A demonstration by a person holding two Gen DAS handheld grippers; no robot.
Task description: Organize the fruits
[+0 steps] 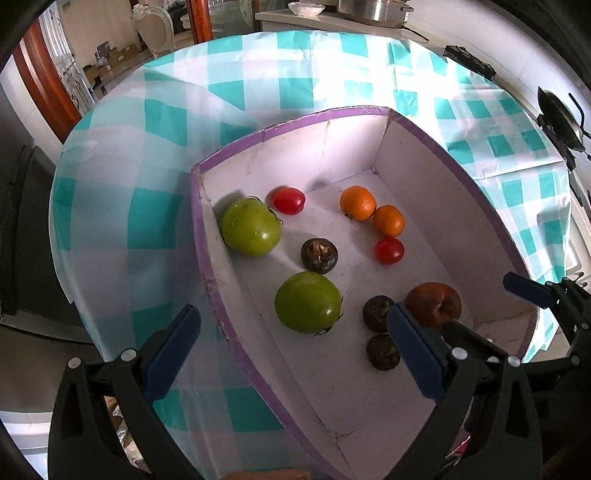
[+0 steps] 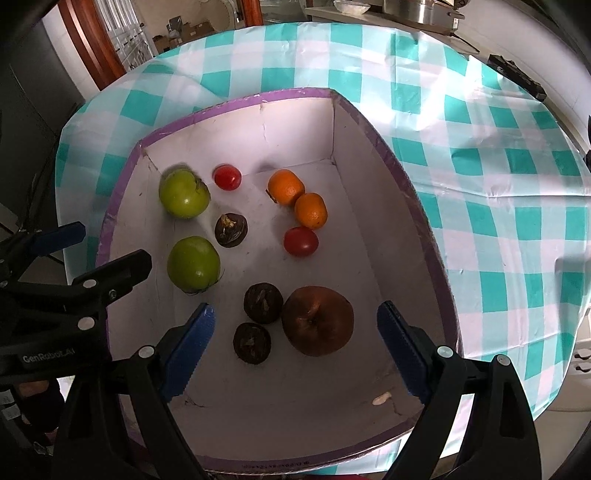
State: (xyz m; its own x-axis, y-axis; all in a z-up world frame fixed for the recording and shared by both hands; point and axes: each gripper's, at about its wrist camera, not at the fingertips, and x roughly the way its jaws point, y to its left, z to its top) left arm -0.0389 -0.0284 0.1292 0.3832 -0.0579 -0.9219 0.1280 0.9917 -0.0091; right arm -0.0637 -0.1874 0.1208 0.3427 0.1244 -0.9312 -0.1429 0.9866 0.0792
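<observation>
Fruits lie loose on the white floor of a purple-rimmed box [image 2: 373, 129]: two green tomatoes [image 2: 184, 197] along its left wall, two oranges [image 2: 286, 187] touching each other toward the far end, a red tomato [image 2: 301, 241] just beside them and another [image 2: 228, 177] near the far wall, three dark brown round fruits [image 2: 231, 229], and a reddish-brown apple [image 2: 317, 320] near the front. The right wrist view shows the apple whole, touching one dark fruit, framed by the right gripper [image 2: 297, 354], its blue pads spread wide and empty above the box. The left wrist view hides part of the apple behind a pad of the left gripper [image 1: 295, 354], likewise spread and empty, straddling the box's left wall. The box sits on a teal-and-white checked tablecloth [image 2: 480, 184]; beyond it stand a metal pot [image 1: 369, 9] on a counter and a white chair [image 1: 155, 27].
</observation>
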